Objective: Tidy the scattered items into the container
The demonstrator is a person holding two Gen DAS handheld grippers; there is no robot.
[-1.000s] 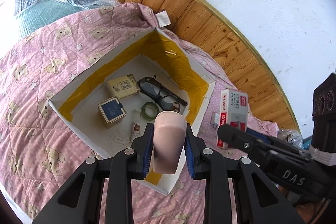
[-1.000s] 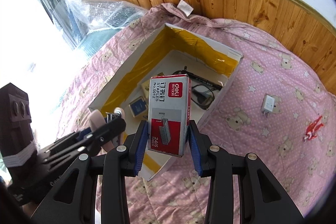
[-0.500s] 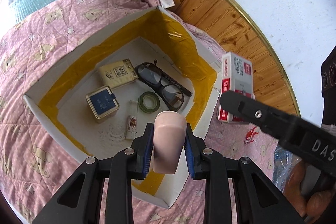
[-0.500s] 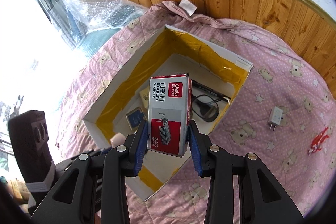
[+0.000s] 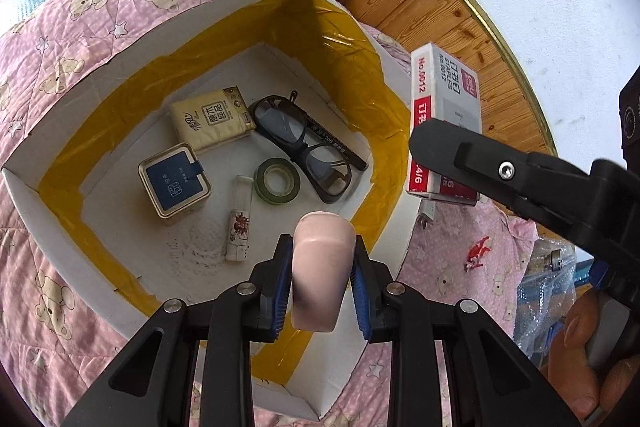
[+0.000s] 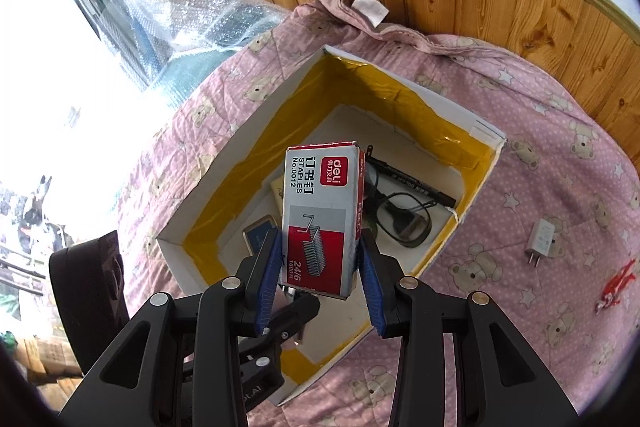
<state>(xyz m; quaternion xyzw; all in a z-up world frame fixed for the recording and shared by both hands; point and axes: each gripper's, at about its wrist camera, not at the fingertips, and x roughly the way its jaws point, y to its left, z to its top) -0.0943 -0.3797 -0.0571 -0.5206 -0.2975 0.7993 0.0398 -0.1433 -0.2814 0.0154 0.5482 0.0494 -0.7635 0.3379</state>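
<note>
Hanging over the open white box point(image 5: 24, 187) with the yellow tape inside, both tongs carry something that looks ready to drop in. The left tongs point(image 5: 322, 283) are clenched on a pale pink block point(image 5: 322, 267), squeezed between the two blue pads point(image 5: 282, 279). The block stands up tall in the grip, its long side pointing forward, and it hangs above the near corner of the box, so the box floor lies straight below and a little ahead. The right tongs point(image 6: 320, 263) are clenched on a red and grey staples box point(image 6: 320, 211), also held on end with its long side pointing away. It hangs above the middle of the white box in the right wrist view, though from the left wrist view it seems nearer the side wall. The left tongs look nearer to the floor of the box. Inside the box already lie black glasses point(image 5: 304, 147), a green tape roll point(image 5: 277, 181), a small square tin point(image 5: 175, 179), a tissue pack point(image 5: 212, 117) and a little tube point(image 5: 239, 223). Outside the box, on the pink bear blanket point(image 6: 540, 131), a white plug point(image 6: 540, 237) and a small red toy point(image 6: 616, 285) still wait.
</note>
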